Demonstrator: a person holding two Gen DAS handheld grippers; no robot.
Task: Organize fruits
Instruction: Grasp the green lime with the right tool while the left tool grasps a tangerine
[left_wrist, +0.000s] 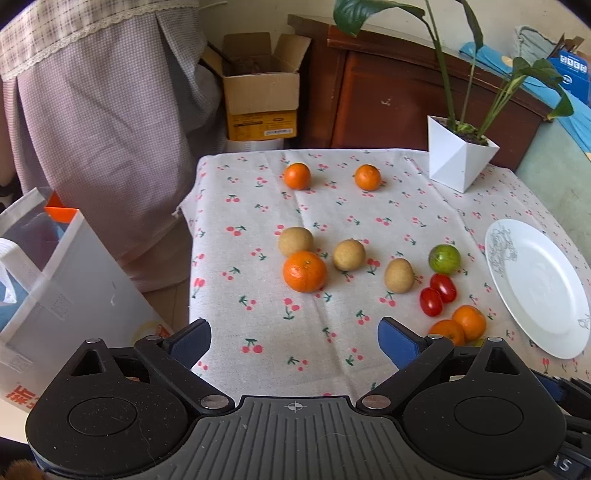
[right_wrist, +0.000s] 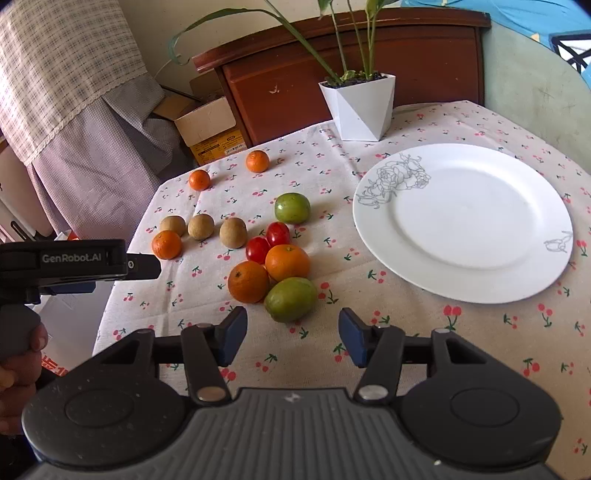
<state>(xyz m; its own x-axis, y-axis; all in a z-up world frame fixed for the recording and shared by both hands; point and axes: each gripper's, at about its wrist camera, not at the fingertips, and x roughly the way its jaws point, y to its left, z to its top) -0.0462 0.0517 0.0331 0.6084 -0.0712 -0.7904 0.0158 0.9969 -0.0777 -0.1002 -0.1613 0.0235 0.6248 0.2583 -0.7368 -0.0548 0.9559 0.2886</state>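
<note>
- In the left wrist view we see our left gripper (left_wrist: 294, 341) spread wide above the cherry-print cloth (left_wrist: 258, 317), with nothing between its blue pads.
- Ahead of it lie a big orange (left_wrist: 304, 271) touching a brown fruit (left_wrist: 295, 241), then two more brown fruits (left_wrist: 349, 254) in a loose row to the right.
- Farther right sit a green fruit (left_wrist: 444, 259), two red tomatoes (left_wrist: 437, 293) side by side, and a pair of oranges (left_wrist: 460, 325) partly hidden by the right finger.
- Two small oranges (left_wrist: 332, 176) lie well apart near the far edge; the white plate (left_wrist: 537, 291) lies at the right with no fruit on it, and a plant pot (left_wrist: 460, 155) stands at the far corner.
- In the right wrist view our right gripper (right_wrist: 293, 338) is partly open, holding nothing; no earlier view tells us more.
- A green fruit (right_wrist: 290, 300) lies just beyond its pads, touching two oranges (right_wrist: 267, 271), with the tomatoes (right_wrist: 267, 240) behind them.
- The plate (right_wrist: 463, 221) lies to the right, bare, and the other green fruit (right_wrist: 292, 208) lies near its left rim.
- The left gripper (right_wrist: 79, 264) shows at the left edge, with a hand (right_wrist: 18, 373) on its grip.
</note>
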